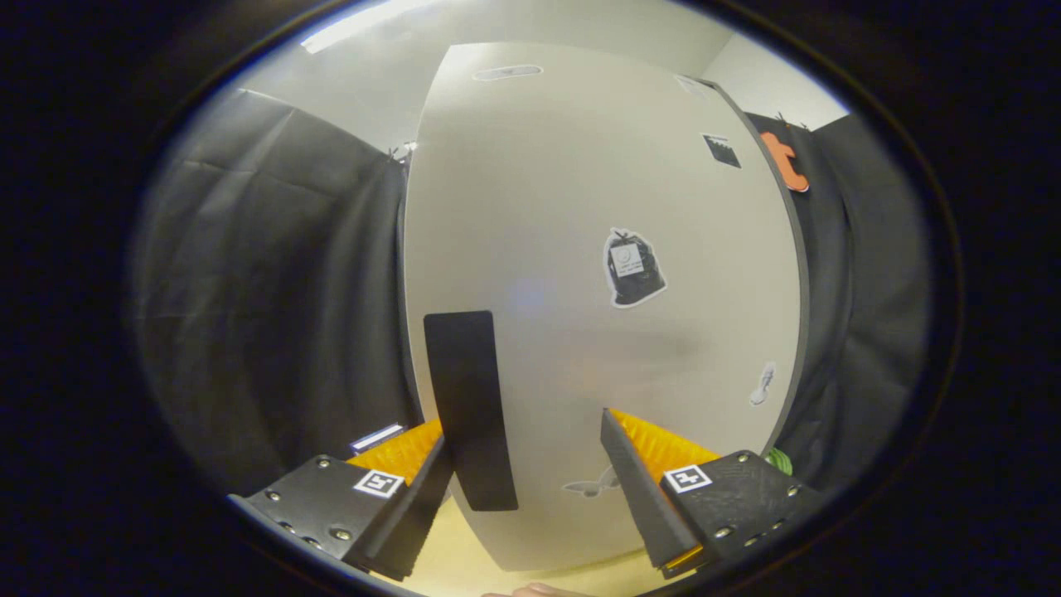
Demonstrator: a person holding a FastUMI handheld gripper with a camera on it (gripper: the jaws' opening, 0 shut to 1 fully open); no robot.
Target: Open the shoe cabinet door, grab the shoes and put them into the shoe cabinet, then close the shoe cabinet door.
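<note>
Tall pale grey shoe cabinet door shut, dead ahead. Its black upright strip handle sits between the spread fingers, nearest the left one. Gripper open, gripping nothing.

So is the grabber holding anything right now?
No, nothing yet. The gripper is open, its jaws spread in front of the shut cabinet door. The black handle stands just inside one jaw, with a wide gap to the other, so it isn't squeezed.
</note>
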